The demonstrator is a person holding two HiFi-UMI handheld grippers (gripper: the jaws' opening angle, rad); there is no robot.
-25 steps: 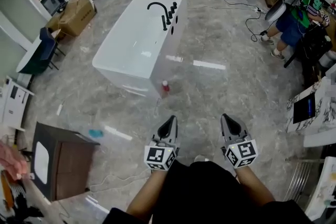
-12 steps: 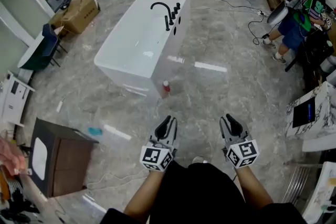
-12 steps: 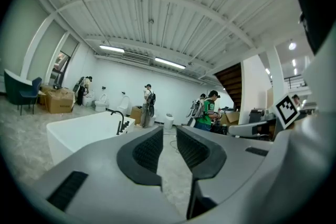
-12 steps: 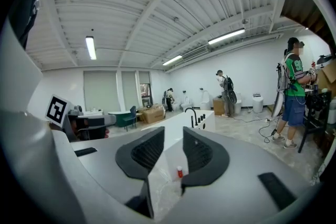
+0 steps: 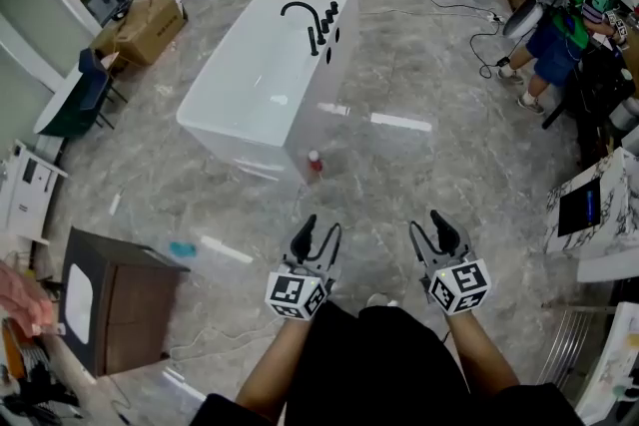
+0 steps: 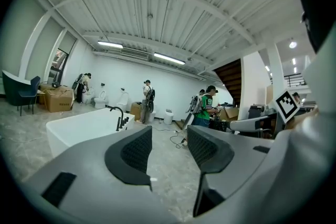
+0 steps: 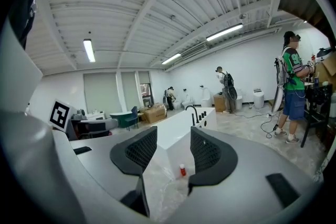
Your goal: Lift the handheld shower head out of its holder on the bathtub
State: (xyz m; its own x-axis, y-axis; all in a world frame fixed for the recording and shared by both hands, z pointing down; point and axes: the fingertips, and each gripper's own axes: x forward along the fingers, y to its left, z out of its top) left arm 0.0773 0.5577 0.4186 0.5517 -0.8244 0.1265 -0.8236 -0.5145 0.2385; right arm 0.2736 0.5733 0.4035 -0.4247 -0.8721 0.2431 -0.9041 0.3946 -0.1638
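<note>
Entry, remote station. Both tools are held low in front of the operator's body, side by side and level with each other over the grey marble floor [image 5: 419,85].

Left gripper [image 5: 319,232]: jaws have just been opening and now stand wide apart. In the left gripper view only bare floor shows in the gap; nothing is between the pads.

Right gripper [image 5: 427,226]: same reading. The jaws have just been opening, they stand spread, and nothing is gripped. In the right gripper view I see the floor and a small red-capped bottle [image 7: 182,169] far beyond the gap, not in it.

Bathtub [image 5: 318,125]: white, freestanding, well ahead of both tools and set at an angle, its near corner pointing toward the operator. The red-capped bottle stands on the floor just beside that corner.

Black arched faucet [image 5: 300,15]: on the tub's far right rim. A row of 3 small black fittings [image 5: 326,17] sits just beside it on the same rim. The handheld shower head is among these; at this size I cannot single it out, nor its holder. Both tools are well apart from it.

Surroundings: brown cabinet [image 5: 115,299] at near left, cardboard box [image 5: 150,15] at far left, and a person in a green shirt [image 5: 574,10] at far right.
</note>
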